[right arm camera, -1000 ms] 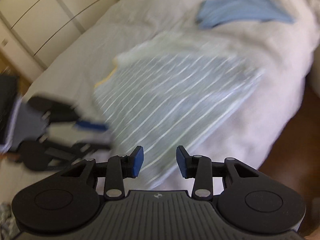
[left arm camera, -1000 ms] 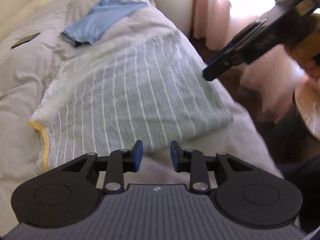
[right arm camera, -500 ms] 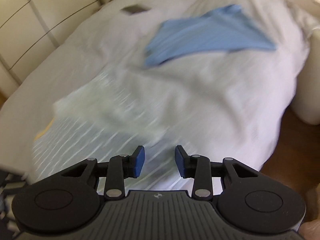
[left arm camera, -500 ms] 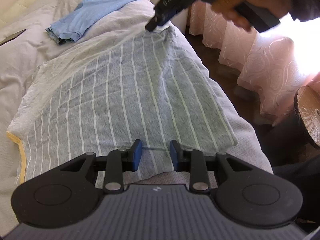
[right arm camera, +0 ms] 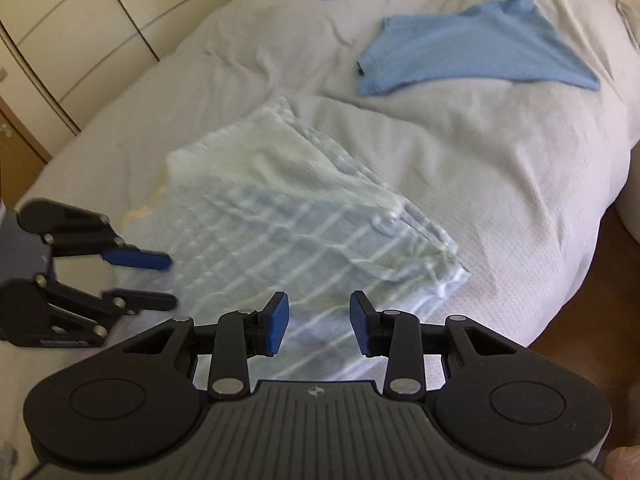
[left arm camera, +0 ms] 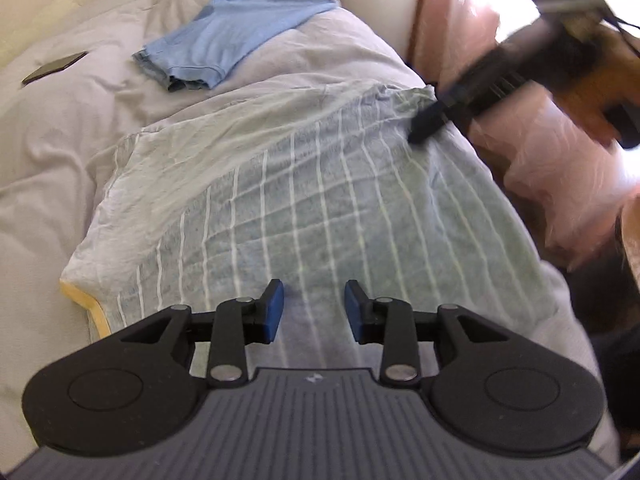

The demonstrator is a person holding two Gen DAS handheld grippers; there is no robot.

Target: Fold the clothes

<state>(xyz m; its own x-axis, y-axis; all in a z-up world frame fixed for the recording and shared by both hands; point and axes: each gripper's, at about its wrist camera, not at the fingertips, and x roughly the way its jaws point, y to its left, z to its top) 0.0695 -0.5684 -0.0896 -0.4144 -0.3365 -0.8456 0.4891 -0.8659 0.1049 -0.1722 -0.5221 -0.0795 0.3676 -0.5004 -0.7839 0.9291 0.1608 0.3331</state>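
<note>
I'm hovering my left gripper (left arm camera: 314, 306) over the striped cloth (left arm camera: 320, 208) lying on the bed (left arm camera: 60, 140), jaws opening, nothing between. My right gripper (right arm camera: 319, 322) is hanging narrowly parted, empty, above its far corner.

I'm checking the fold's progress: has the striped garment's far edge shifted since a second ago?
Yes. In the left wrist view the striped garment now reaches closer to the blue shirt, with its pale underside showing along the far-left edge.
</note>
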